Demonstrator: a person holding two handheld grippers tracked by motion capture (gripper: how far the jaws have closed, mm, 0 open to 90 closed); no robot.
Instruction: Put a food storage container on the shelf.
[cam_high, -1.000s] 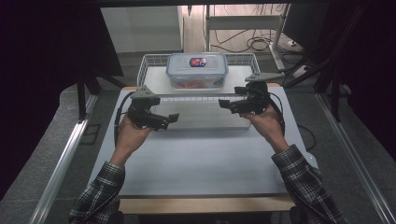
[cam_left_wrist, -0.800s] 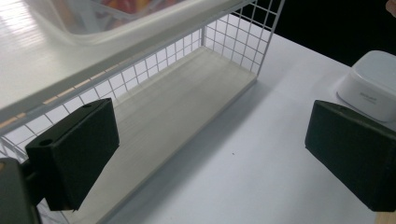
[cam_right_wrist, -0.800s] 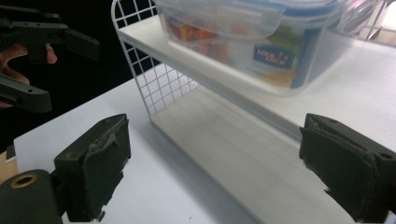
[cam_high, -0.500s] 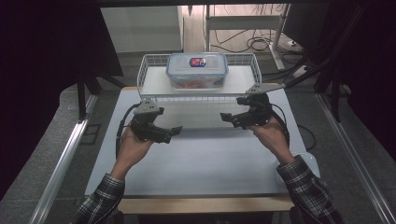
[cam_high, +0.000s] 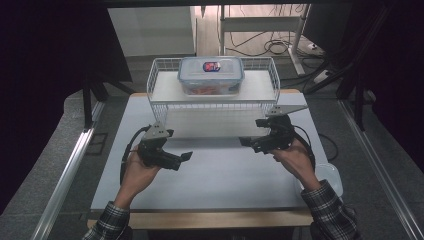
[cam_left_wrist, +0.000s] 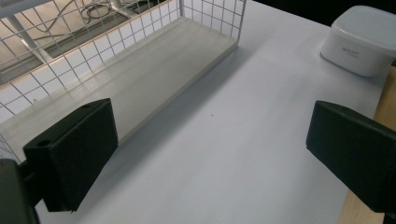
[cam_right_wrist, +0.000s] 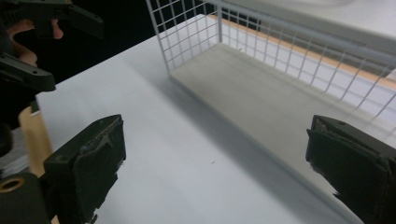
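A clear lidded food box (cam_high: 210, 75) with a red and blue label stands on top of a white wire rack (cam_high: 215, 105) at the back of the table. My left gripper (cam_high: 182, 161) hovers open over the table, in front of the rack's left end. In its own view the left gripper (cam_left_wrist: 210, 154) has wide jaws with only bare tabletop between them. My right gripper (cam_high: 248, 144) is in front of the rack's right end. Its jaws have just been opening, and in its own view the right gripper (cam_right_wrist: 219, 163) holds nothing.
The rack's lower board (cam_left_wrist: 140, 79) lies bare, and it is also in the right gripper view (cam_right_wrist: 261, 93). A white tub (cam_high: 327, 176) sits at the table's right front edge, and also in the left gripper view (cam_left_wrist: 362, 44). The pale tabletop (cam_high: 225, 180) spreads between the hands.
Both hands have drawn back from the rack toward the person and sunk lower over the table. The box stays on the rack.
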